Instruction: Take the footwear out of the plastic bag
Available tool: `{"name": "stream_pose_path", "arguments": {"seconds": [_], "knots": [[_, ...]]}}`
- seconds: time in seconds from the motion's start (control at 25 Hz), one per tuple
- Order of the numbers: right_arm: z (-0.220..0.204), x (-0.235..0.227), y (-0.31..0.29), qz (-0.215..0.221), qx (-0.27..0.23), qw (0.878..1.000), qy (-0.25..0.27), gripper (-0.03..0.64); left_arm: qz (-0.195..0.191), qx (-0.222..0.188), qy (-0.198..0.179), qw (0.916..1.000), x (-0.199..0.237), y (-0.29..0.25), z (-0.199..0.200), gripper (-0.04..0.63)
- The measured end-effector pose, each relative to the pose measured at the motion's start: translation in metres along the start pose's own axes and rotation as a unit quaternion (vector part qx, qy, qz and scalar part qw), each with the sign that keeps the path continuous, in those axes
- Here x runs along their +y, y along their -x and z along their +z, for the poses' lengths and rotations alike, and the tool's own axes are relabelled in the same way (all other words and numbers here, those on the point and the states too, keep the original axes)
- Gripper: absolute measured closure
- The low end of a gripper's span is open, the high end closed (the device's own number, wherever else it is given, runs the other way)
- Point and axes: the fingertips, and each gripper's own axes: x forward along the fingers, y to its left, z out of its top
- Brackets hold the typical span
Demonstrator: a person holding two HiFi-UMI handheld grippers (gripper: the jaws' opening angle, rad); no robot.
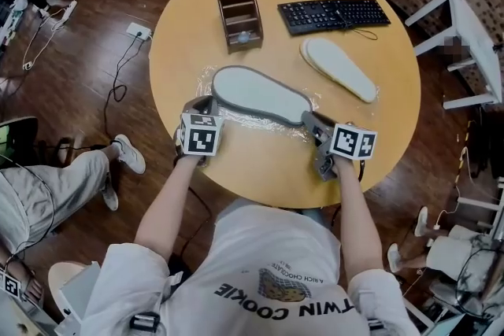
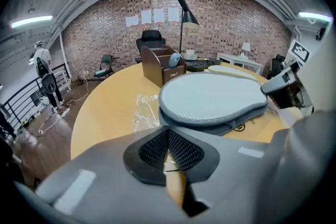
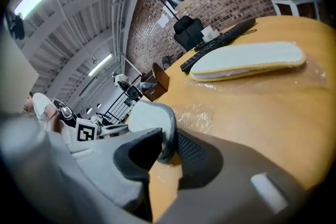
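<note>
- Footwear, grey slipper (image 1: 260, 94): a long flat oval with a pale mesh face and a darker rim. It lies just toward six o'clock of the table's (image 1: 177, 43) centre, on top of the film and, as far as we see, not inside it. We judge the extraction nearly done.
- Plastic bag (image 2: 143, 112): clear and crumpled, showing at the slipper's nine o'clock end.
- Right gripper (image 3: 167, 139): at the slipper's four o'clock end, jaws narrowly parted and clamped on its rim. The next move calls for carrying it clear.
- Left gripper (image 2: 168, 139): at eight o'clock, jaws together, seemingly pinching film.
</note>
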Motion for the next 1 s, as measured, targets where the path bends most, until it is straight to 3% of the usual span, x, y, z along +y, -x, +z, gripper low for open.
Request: {"name": "stream_pose_path", "arguments": {"seconds": [0.28, 0.48, 0.8, 1.0], "knots": [[0.002, -0.004, -0.007, -0.047, 0.025, 0.994, 0.094, 0.532, -0.003, -0.056, 0.034, 0.9979, -0.03, 0.028, 0.03, 0.59], [-0.003, -0.003, -0.007, -0.069, 0.05, 0.977, 0.197, 0.524, -0.003, -0.078, 0.059, 0.9952, -0.069, 0.049, 0.046, 0.591], [-0.006, -0.007, -0.005, -0.026, 0.06, 0.97, 0.236, 0.461, 0.014, -0.095, 0.077, 0.9924, -0.162, 0.064, 0.07, 0.589], [-0.002, 0.0, 0.016, 0.026, 0.049, 0.965, 0.258, 0.454, 0.039, -0.11, 0.084, 0.9896, -0.215, 0.071, 0.086, 0.589]]}}
